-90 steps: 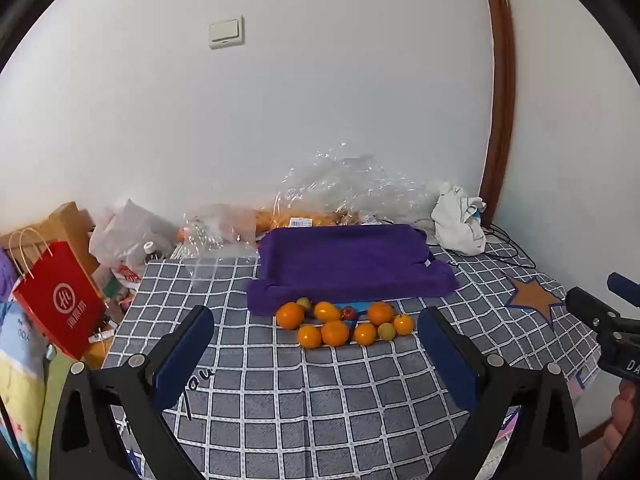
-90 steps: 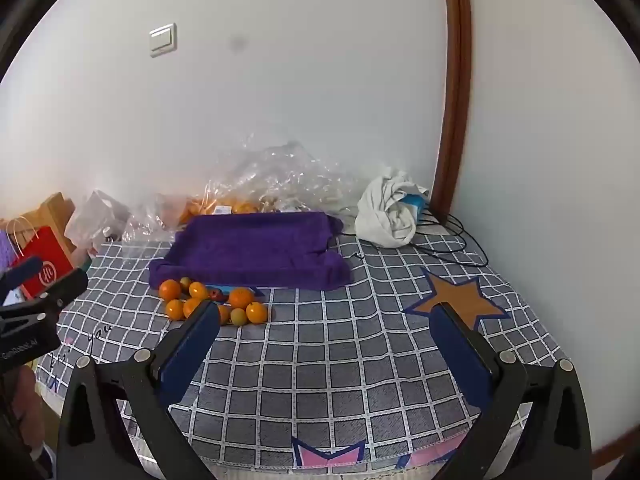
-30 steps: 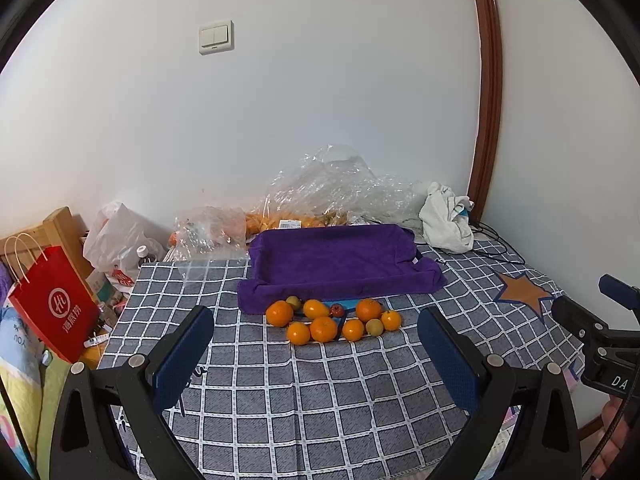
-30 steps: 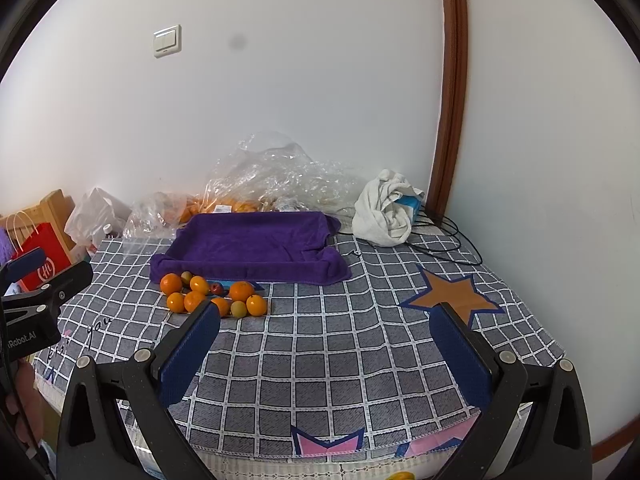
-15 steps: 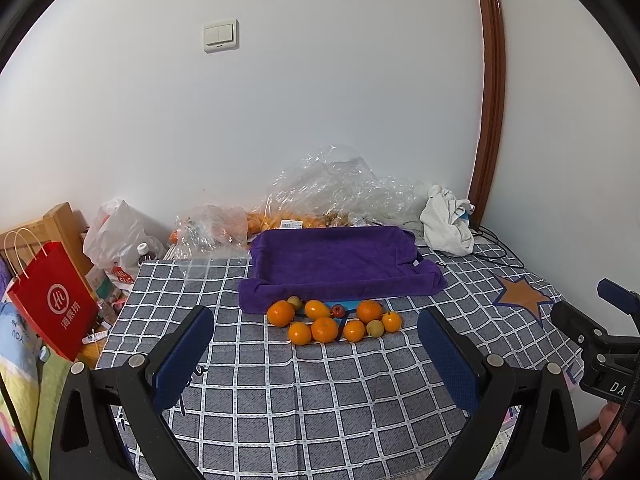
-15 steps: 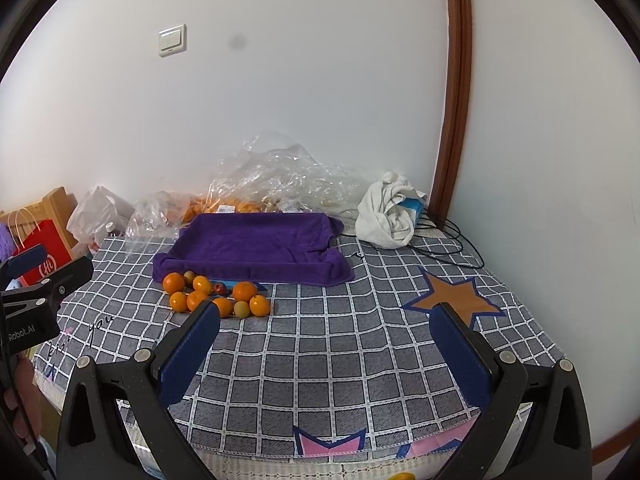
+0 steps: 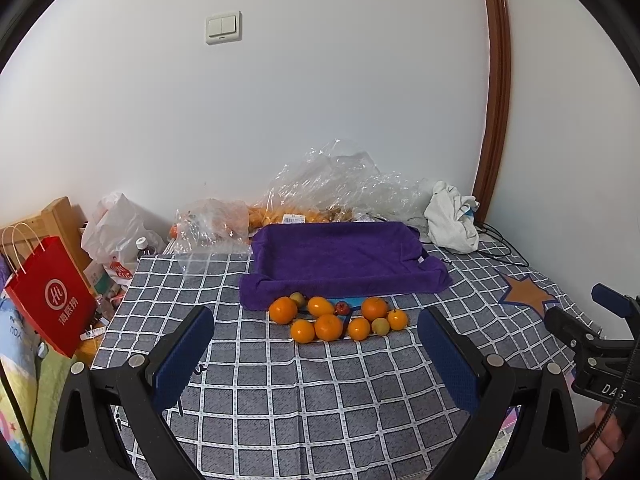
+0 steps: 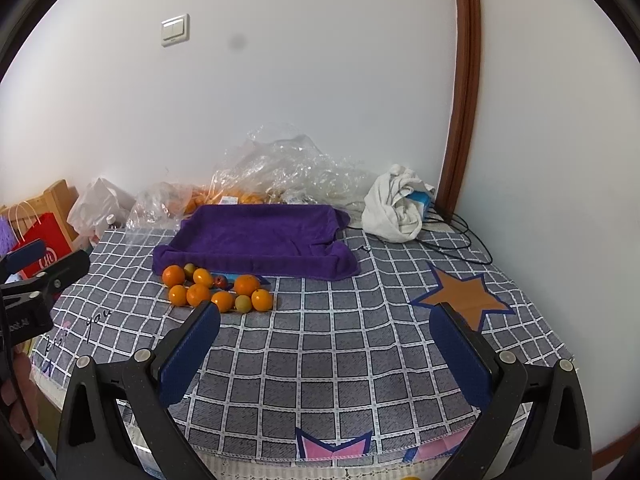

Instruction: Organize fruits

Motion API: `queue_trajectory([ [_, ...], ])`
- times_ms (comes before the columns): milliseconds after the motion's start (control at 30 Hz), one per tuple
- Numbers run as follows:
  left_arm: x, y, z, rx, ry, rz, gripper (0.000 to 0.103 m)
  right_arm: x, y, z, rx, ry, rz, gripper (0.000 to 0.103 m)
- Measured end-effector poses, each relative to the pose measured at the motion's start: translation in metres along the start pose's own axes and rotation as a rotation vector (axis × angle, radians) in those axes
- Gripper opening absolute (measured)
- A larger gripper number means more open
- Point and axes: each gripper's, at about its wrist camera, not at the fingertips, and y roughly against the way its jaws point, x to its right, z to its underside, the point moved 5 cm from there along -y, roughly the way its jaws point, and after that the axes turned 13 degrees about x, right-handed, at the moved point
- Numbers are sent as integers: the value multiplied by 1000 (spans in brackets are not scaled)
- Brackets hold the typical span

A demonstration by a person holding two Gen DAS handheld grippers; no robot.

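Meanwhile, both the left hand-held gripper and right hand-held gripper hang spread and empty; the fruits cluster at frame centre before the purple towel, best approached one at a time.

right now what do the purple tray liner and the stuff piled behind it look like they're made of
The purple liner looks like soft terry or fleece cloth: matte, fuzzy, with rolled, sagging edges over what may be a tray. The pile behind it looks like thin clear plastic film or bags: crinkled, glossy, see-through, with orange fruit showing inside.
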Motion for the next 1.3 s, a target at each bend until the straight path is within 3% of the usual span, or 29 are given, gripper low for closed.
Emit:
queue_trajectory([
  [333, -6, -28, 9, -24, -4, -2, 102, -7, -29, 9, -6, 36, -17, 103],
  [700, -25, -87, 28, -90, -31, -45, 102, -4, -89, 24, -2, 66, -42, 103],
  [800, -32, -105, 35, -112, -61, -55, 102, -4, -115, 31, -47, 63, -69, 102],
  [1033, -48, -140, 46, -142, -71, -53, 90, -14, -165, 41, -163, 29, -183, 88],
  [1233, -58, -167, 51, -166, -18, 24, 85, -42, -184, 52, -173, 28, -282, 72],
  [1267, -61, -172, 53, -172, 0, 39, 82, -48, -187, 56, -195, 22, -312, 66],
  [1300, -61, -174, 54, -170, 11, 49, 72, -51, -191, 59, -210, 18, -325, 62],
])
